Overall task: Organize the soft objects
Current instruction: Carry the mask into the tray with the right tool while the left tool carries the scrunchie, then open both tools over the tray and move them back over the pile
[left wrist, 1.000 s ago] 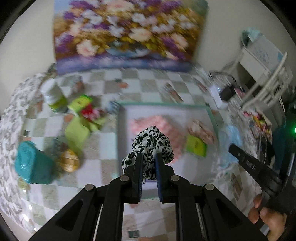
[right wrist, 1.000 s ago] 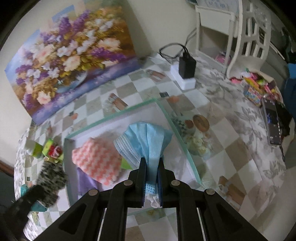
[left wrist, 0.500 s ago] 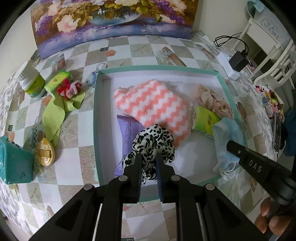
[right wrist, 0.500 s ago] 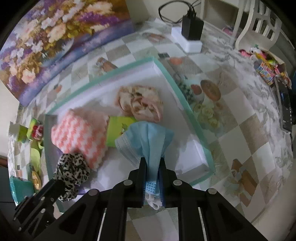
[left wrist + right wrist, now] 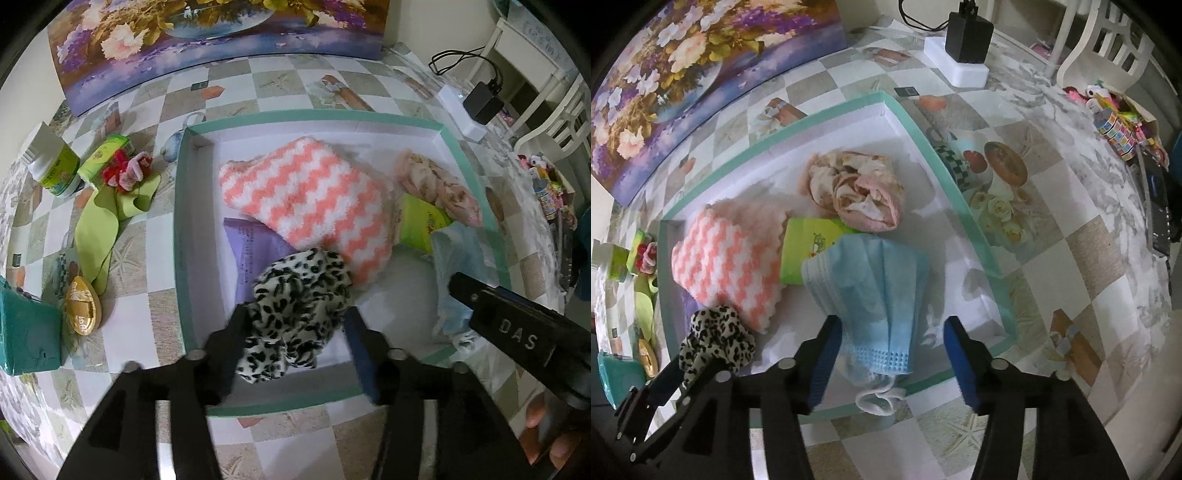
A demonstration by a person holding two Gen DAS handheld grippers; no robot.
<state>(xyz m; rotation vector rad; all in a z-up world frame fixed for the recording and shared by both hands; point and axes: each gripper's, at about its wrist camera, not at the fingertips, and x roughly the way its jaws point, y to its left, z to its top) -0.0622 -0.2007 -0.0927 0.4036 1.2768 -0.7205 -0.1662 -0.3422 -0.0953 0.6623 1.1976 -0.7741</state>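
Observation:
A teal-rimmed white tray (image 5: 181,229) (image 5: 960,192) holds a pink-and-white zigzag cloth (image 5: 306,199) (image 5: 731,254), a floral pink cloth (image 5: 439,184) (image 5: 857,188), a green packet (image 5: 424,221) and a purple packet (image 5: 255,247). My left gripper (image 5: 295,332) points down into the tray's front left. Its jaws are opening around a black-and-white leopard scrunchie (image 5: 299,295) (image 5: 716,332) that rests on the tray floor. My right gripper (image 5: 892,332) is opening over the front right. A blue face mask (image 5: 875,280) (image 5: 458,251) lies loose between its pads, with an ear loop over the front rim.
Left of the tray lie a green ribbon (image 5: 99,229), a red-pink scrunchie (image 5: 125,170), a white bottle (image 5: 55,166), a gold ornament (image 5: 81,310) and a teal box (image 5: 26,332). A charger on a power strip (image 5: 964,44) and a flower painting (image 5: 221,37) stand behind.
Both grippers came down over the tray. Both sets of jaws, shut on the scrunchie and the mask before, have spread, and the two items now lie in the tray.

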